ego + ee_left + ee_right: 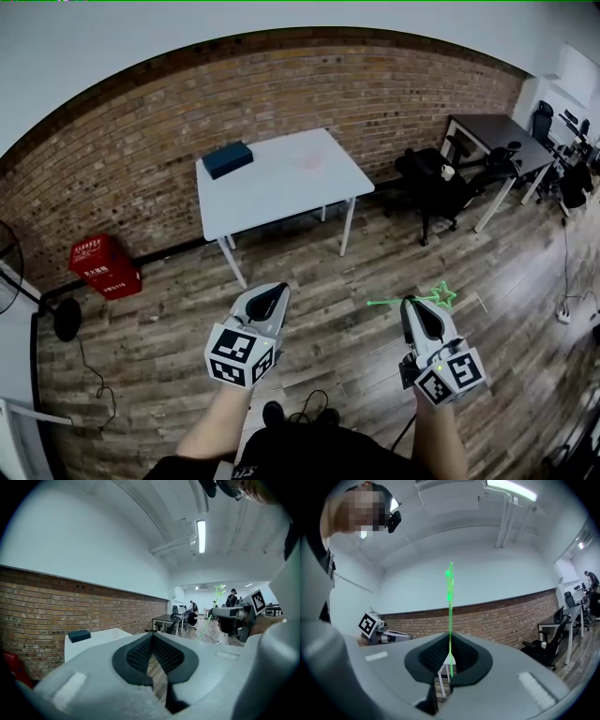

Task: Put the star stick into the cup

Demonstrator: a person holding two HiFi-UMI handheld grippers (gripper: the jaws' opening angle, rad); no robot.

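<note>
Green star stick (389, 302) is clamped between the fingers of the right gripper (410, 302), lying crosswise in the head view with its star toward 3 o'clock of the fingertips. At 9 o'clock of it the left gripper (277, 292) hovers, fingers clenched on nothing. A white table (281, 187) with a dark box (228, 159) stands well apart at 12 o'clock.

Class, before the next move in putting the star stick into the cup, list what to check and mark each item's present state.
1. Star stick clamped in right tongs: ok.
2. Left tongs empty and shut: ok.
3. Cup upright on table: cannot tell, only a faint pink shape.
4. Tongs near the table: not ok, open floor lies between.
5. Box apart from cup: ok.
</note>
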